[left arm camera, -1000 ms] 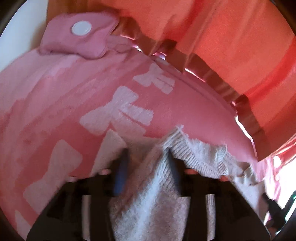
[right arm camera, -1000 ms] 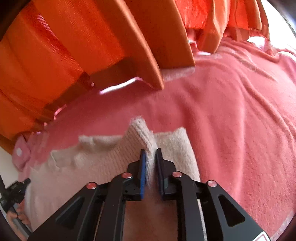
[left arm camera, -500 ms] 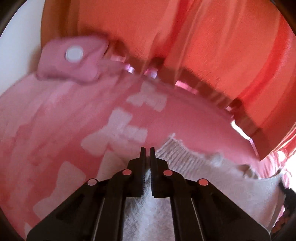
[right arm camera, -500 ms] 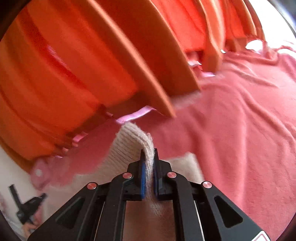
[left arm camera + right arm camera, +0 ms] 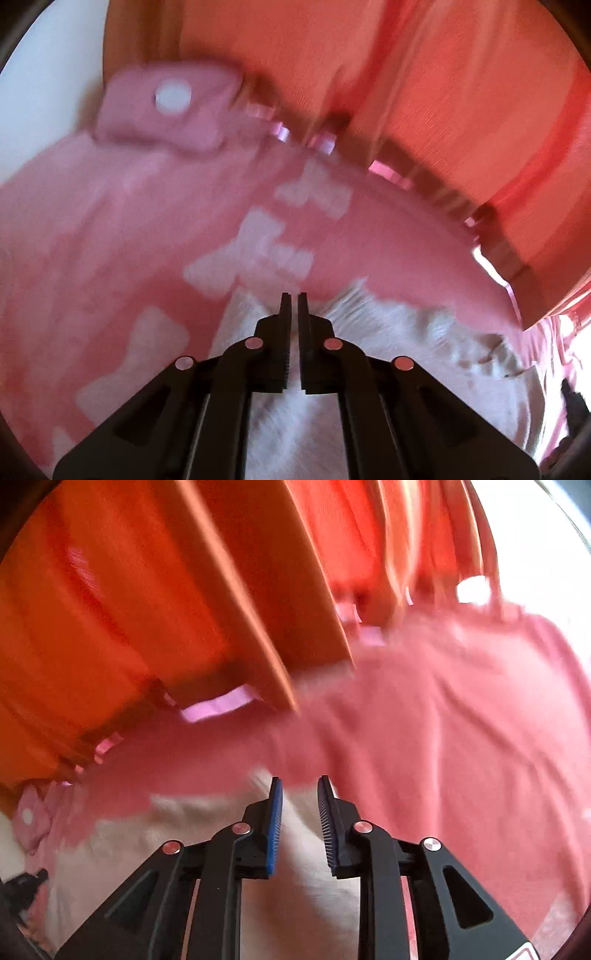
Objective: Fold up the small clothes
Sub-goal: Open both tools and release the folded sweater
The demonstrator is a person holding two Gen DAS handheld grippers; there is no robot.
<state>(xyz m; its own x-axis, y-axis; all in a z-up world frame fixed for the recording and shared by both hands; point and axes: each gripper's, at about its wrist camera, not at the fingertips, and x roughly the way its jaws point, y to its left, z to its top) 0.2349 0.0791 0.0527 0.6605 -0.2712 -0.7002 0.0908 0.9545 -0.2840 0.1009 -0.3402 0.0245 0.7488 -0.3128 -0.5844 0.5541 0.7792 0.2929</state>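
A small cream knitted garment lies on a pink blanket with white bow shapes. It also shows in the right wrist view. My left gripper has its jaws nearly together with cream knit between them. My right gripper is open above the garment's upper edge, and nothing is between its blue pads. Both views are blurred by motion.
Orange curtains hang behind the bed, also in the right wrist view. A pink pillow with a white dot lies at the far left. A wooden board stands along the bed's far edge.
My left gripper closed on the garment's edge. My right gripper, which pinched and lifted a fold of the knit, has opened and let it drop flat.
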